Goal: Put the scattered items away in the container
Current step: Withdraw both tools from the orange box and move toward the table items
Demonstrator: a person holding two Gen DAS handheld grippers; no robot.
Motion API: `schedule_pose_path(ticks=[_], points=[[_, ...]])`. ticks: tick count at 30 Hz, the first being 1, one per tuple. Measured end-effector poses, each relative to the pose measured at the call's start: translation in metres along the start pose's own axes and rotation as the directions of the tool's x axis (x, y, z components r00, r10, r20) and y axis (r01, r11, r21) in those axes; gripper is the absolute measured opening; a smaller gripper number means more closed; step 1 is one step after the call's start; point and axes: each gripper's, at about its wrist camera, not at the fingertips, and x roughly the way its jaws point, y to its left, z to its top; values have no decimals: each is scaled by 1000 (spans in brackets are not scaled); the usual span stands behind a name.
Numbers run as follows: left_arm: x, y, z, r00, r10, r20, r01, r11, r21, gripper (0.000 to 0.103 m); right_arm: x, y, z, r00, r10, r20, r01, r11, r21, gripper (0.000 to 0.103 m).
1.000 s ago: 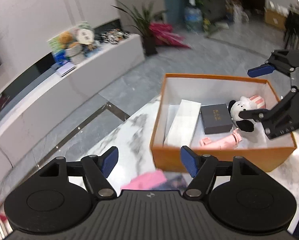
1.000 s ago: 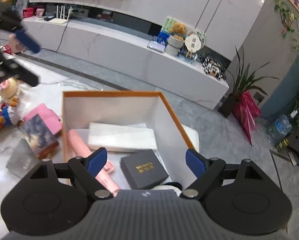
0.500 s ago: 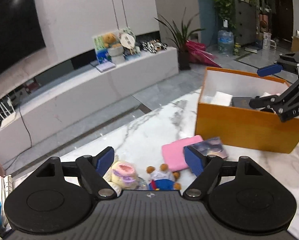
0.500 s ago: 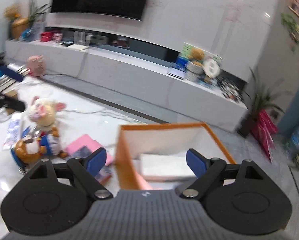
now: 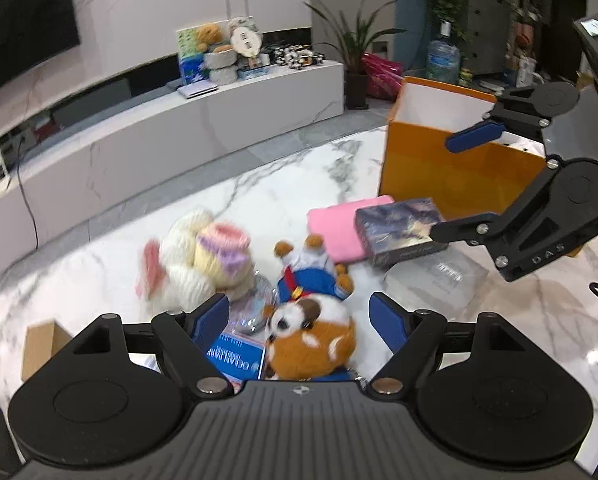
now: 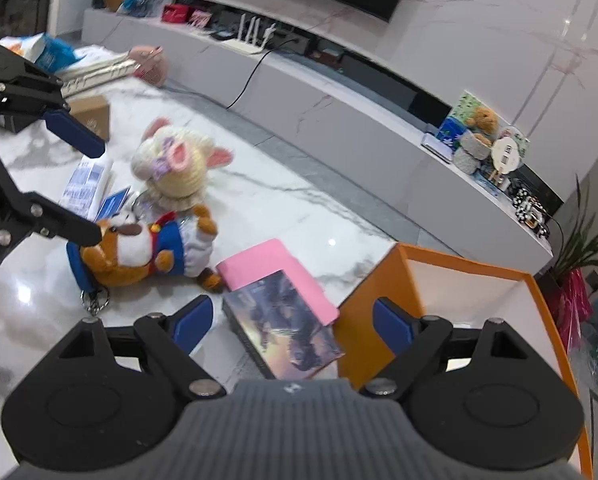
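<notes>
My left gripper point(image 5: 299, 318) is open and hangs low over a brown-and-white plush in a blue outfit point(image 5: 311, 332), which lies between its fingers untouched. A cream plush with pink ears point(image 5: 203, 264) lies to its left. My right gripper point(image 6: 293, 320) is open above a dark illustrated box point(image 6: 283, 320), which rests partly on a flat pink item point(image 6: 275, 268). The orange container point(image 6: 379, 300) stands just right of them, its inside mostly hidden. In the left wrist view the right gripper point(image 5: 455, 186) hovers before the container point(image 5: 439, 168).
A clear plastic packet point(image 5: 447, 276) lies near the illustrated box point(image 5: 399, 228). A blue-and-white packet point(image 5: 235, 356) and a small cardboard box point(image 5: 39, 344) sit at the left. Beyond the marble table's far edge point(image 5: 259, 168) runs a long white bench point(image 6: 339, 120).
Both grippers have swung away from above the orange container and come down over the scattered items. The plush now lies under the left one, the illustrated box under the right.
</notes>
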Motion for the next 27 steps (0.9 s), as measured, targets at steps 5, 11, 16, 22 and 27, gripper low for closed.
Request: schedule_pose_path(ticks=[5,11,16,22,27], points=[[11,3,-15,1000,4,9,-4,1000,-8,91,9,5,-1,998,21,-54,-22,1000,-12,89],[35,-12,-13,999,-30,-30,31,999,28,91,20,6,-9,993,51,-109,-50,999,16,89],[45,-17,-15,998,-10,-59,14,998,66,91,23,7,-19,984,83,-158,-78,996,36,89],[55,-19,-17,996,-4,-90,12,996,91,91,30,2,-30,971,124,-206,-106,990,93,89],[61,-17,-20,991,-25,-130,36,996,80,91,40,-4,-40,950,189,-249,-145,972,185,89]])
